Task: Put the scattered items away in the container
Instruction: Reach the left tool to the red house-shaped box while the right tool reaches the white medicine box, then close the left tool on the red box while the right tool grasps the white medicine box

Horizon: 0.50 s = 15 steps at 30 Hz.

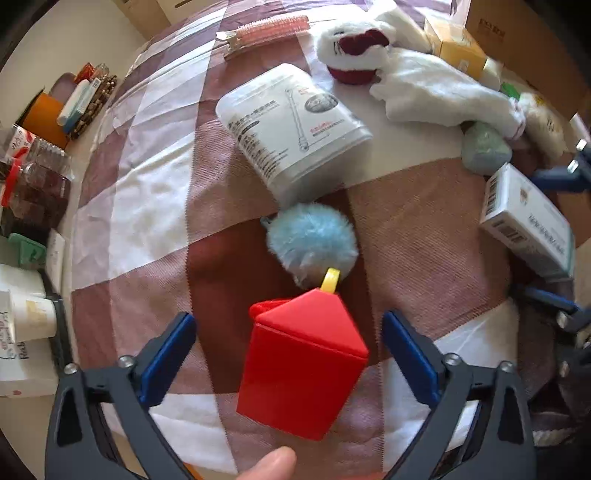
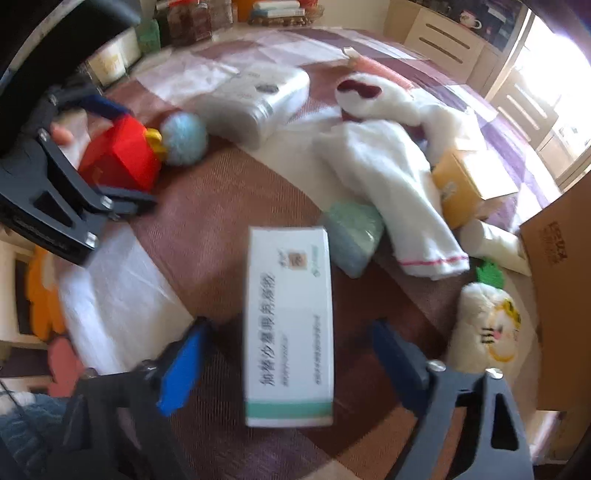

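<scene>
While both grippers point steeply down over the checked maroon-and-white cloth [image 1: 155, 206] covering the surface, neither has a grip on anything. Left gripper [image 1: 288, 363]: fingers wide, blue pads either side of a red house-shaped box [image 1: 301, 373] with clear gaps on both sides, no contact visible. A fingertip [image 1: 271, 463] of the person shows at the bottom edge of the left wrist view. Yellow tab [image 1: 330, 279] sticks out of the box's top end, touching a pale blue pom-pom [image 1: 312, 243]. Just beyond the pom-pom, toward the far edge, lies a large white rounded-corner tub [image 1: 291, 125] on its side, printed label up. Right gripper [image 2: 288, 363]: fingers part-way apart, straddling the near end of a white carton with a teal stripe [image 2: 290, 325]; gaps show on both sides, pads not pressing; view is motion-blurred. Beside the carton's far end, a pale green soft packet [image 2: 354, 236], partly under a white towel [image 2: 391, 192]. A white plush with dark red mouth [image 2: 364, 92] lies past the towel, near a pink comb [image 1: 269, 27] at the far edge. Toward the right edge: small yellow box [image 2: 460, 184], a cream tube [image 2: 495, 242], and a white plush with a cat face [image 2: 487, 325]. Cardboard container [image 2: 557, 266] stands at the right edge, wall only in view, interior not visible. All items named lie out on the cloth, none seen inside the container. Jars and cups [image 1: 33, 173] crowd the left edge.
</scene>
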Available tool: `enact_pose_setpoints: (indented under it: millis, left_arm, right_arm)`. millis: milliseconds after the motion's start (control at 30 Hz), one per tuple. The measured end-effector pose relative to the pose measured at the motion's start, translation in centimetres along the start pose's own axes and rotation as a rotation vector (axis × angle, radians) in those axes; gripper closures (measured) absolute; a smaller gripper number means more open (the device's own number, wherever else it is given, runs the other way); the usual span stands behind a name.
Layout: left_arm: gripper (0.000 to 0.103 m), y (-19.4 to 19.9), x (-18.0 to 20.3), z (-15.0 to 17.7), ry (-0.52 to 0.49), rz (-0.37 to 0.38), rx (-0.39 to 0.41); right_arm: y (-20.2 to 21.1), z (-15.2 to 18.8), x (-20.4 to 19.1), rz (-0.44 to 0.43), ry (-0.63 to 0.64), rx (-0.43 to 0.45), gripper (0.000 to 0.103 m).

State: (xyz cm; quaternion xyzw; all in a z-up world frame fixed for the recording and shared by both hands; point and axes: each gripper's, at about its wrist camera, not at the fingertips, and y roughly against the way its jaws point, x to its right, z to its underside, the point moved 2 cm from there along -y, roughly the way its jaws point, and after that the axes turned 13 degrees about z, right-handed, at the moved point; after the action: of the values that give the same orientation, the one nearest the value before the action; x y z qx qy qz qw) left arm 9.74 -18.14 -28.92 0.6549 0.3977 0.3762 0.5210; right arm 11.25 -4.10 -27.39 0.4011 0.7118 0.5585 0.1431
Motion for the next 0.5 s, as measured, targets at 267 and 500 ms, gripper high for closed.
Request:
enact_pose_setpoints:
  millis: [267, 500]
  left_arm:
    - [0.055, 0.6, 0.7, 0.2, 0.082, 0.076, 0.022]
    - [0.055, 0.7, -0.7, 1.2, 0.319, 0.093, 0.093]
  right_arm:
    - [0.5, 0.1, 1.7, -0.094, -0.092, -0.032, 0.067]
    - [0.5, 0.5, 3.1, -0.12, -0.15, -0.027, 0.067]
